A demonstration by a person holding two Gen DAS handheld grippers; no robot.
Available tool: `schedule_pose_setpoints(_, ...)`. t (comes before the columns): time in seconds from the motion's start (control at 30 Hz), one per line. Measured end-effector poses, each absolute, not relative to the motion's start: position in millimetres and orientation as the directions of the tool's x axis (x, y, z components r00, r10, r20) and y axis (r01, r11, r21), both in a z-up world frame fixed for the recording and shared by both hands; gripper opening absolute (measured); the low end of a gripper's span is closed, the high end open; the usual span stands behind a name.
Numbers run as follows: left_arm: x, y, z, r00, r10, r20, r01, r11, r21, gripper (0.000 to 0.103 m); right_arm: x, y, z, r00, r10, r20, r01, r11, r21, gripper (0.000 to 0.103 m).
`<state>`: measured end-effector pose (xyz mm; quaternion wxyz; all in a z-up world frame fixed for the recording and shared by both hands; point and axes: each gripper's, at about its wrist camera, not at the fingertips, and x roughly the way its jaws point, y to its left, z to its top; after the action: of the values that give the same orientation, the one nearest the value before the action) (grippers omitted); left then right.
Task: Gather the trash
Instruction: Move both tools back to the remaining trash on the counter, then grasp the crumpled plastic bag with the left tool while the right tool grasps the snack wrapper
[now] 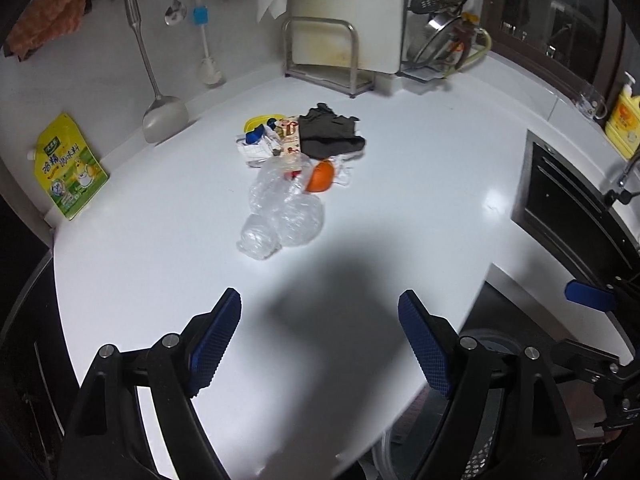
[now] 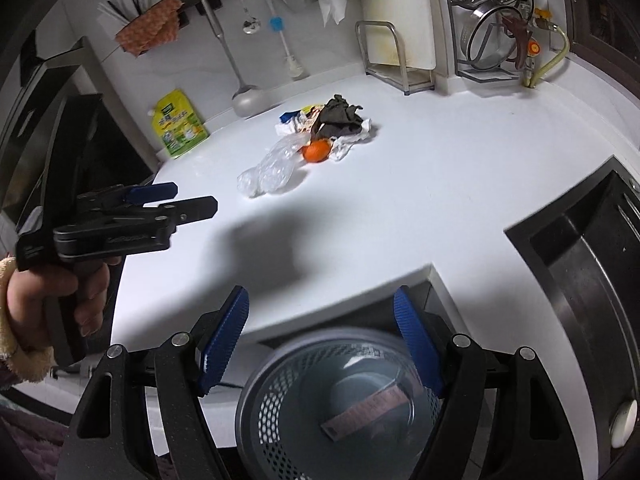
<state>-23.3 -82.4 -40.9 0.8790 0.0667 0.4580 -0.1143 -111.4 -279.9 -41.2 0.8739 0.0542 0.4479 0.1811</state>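
A pile of trash lies mid-counter: a crushed clear plastic bottle [image 1: 280, 208] [image 2: 272, 168], an orange peel [image 1: 320, 176] [image 2: 316, 151], a dark crumpled rag [image 1: 330, 132] [image 2: 338, 118], white paper scraps [image 1: 256, 152] and a printed wrapper [image 1: 291, 138]. My left gripper [image 1: 320, 340] is open and empty above the counter's near edge, well short of the pile; it also shows from the side in the right wrist view [image 2: 192, 200]. My right gripper [image 2: 322, 344] is open and empty, above a mesh trash bin [image 2: 344, 408] that holds a pinkish wrapper [image 2: 360, 408].
White counter [image 1: 420, 200]. A sink [image 2: 592, 264] is at the right. A green-yellow pouch [image 1: 70, 168] leans on the left wall. Hanging spatula [image 1: 160, 116], brush, cutting-board rack [image 1: 328, 56] and dish rack [image 2: 496, 20] line the back. A yellow soap bottle [image 1: 622, 120] stands far right.
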Motion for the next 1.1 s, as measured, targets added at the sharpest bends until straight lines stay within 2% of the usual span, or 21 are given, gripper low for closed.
schedule_pose_setpoints(0.3, 44, -75, -67, 0.528, -0.144, -0.837, 0.330, 0.943, 0.046, 0.079, -65, -261, -35, 0.549, 0.320, -0.772, -0.213, 0.947, 0.240, 0.072)
schedule_pose_setpoints(0.5, 85, -76, -90, 0.485, -0.170, -0.858, 0.366, 0.930, 0.022, 0.077, -47, -263, -37, 0.551, 0.282, -0.786, -0.160, 0.959, 0.233, 0.072)
schedule_pose_setpoints(0.53, 90, -76, -95, 0.467, -0.178, -0.866, 0.370, 0.929, 0.009, 0.075, -43, -264, -37, 0.550, 0.280, -0.787, -0.148, 0.960, 0.238, 0.072)
schedule_pose_setpoints(0.6, 97, -74, -103, 0.439, -0.184, -0.879, 0.379, 0.925, -0.004, 0.063, -36, -264, -38, 0.550, 0.275, -0.788, -0.134, 0.961, 0.242, 0.072)
schedule_pose_setpoints(0.83, 105, -62, -115, 0.426, -0.185, -0.886, 0.403, 0.915, 0.002, 0.056, 2, -244, -43, 0.539, 0.283, -0.794, -0.156, 0.959, 0.236, 0.072)
schedule_pose_setpoints(0.9, 106, -60, -116, 0.435, -0.176, -0.883, 0.416, 0.909, 0.024, 0.034, 17, -237, -42, 0.539, 0.285, -0.793, -0.181, 0.958, 0.221, 0.072)
schedule_pose_setpoints(0.97, 108, -56, -113, 0.435, -0.193, -0.880, 0.417, 0.909, 0.007, 0.026, 35, -232, -43, 0.533, 0.293, -0.794, -0.200, 0.955, 0.218, 0.072)
schedule_pose_setpoints(1.1, 108, -43, -104, 0.455, -0.209, -0.866, 0.390, 0.921, -0.017, 0.021, 69, -226, -44, 0.527, 0.312, -0.791, -0.214, 0.949, 0.232, 0.071)
